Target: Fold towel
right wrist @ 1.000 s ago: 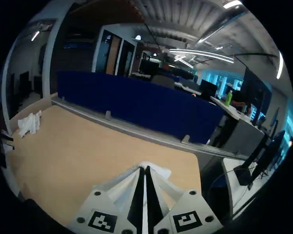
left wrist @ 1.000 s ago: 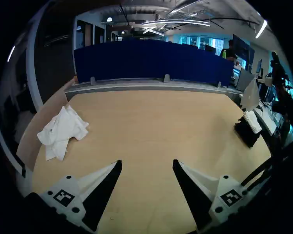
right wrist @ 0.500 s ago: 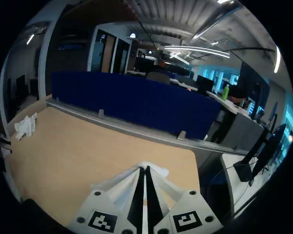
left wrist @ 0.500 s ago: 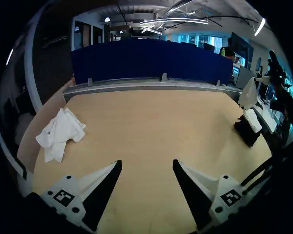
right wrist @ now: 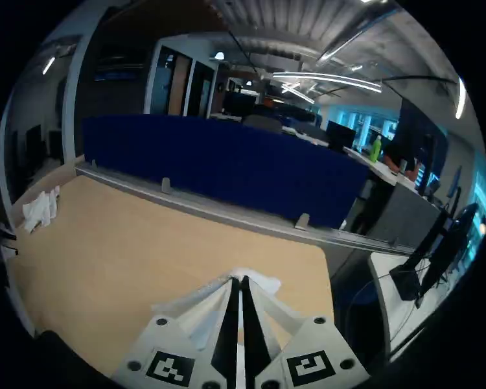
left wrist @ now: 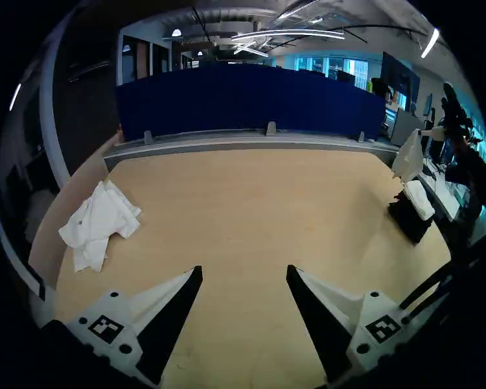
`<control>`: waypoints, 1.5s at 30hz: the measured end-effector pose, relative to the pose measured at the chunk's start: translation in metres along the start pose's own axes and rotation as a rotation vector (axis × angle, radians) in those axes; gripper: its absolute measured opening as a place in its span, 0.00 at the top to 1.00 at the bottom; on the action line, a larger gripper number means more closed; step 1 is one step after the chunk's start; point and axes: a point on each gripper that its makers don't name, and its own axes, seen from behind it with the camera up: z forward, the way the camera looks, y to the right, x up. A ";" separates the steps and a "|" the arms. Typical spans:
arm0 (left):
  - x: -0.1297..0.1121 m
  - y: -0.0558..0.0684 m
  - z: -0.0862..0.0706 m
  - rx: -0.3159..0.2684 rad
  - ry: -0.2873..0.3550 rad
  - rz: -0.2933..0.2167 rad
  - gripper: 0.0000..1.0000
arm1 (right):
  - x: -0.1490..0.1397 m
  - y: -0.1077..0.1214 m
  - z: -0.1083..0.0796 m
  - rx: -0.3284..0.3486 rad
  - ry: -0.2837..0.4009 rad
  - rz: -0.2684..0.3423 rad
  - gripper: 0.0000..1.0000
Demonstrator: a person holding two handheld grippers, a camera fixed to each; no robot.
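Observation:
A crumpled white towel (left wrist: 100,223) lies near the left edge of the light wooden table (left wrist: 256,194); in the right gripper view the same heap (right wrist: 39,209) is small and far to the left. My left gripper (left wrist: 244,269) is open above the table's near side, nothing between its fingers. My right gripper (right wrist: 241,280) is shut on a second white towel (right wrist: 259,281), which bulges just beyond the fingertips. In the left gripper view that held towel (left wrist: 409,155) hangs above the table's right end.
A blue partition (left wrist: 249,97) on a grey rail (left wrist: 256,139) closes off the table's far side. A black object (left wrist: 410,222) with a folded white cloth (left wrist: 419,200) on it sits at the right edge. Desks and monitors (right wrist: 437,259) stand beyond the table's right end.
The held towel at the right has drifted slightly left and up in the left gripper view. Both cameras shifted a little. The crumpled towel lies as before.

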 end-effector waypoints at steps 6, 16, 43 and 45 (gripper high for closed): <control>-0.002 0.003 0.001 -0.004 -0.004 0.003 0.04 | -0.019 0.007 -0.006 -0.015 -0.025 0.003 0.97; -0.002 0.010 0.003 -0.016 -0.008 0.018 0.04 | -0.068 0.029 -0.030 -0.066 -0.067 0.051 0.97; 0.002 0.021 0.003 -0.020 -0.015 0.060 0.04 | -0.214 0.058 -0.077 -0.165 -0.177 0.310 0.97; 0.002 0.022 0.002 -0.020 -0.014 0.061 0.04 | -0.223 0.060 -0.076 -0.171 -0.188 0.326 0.97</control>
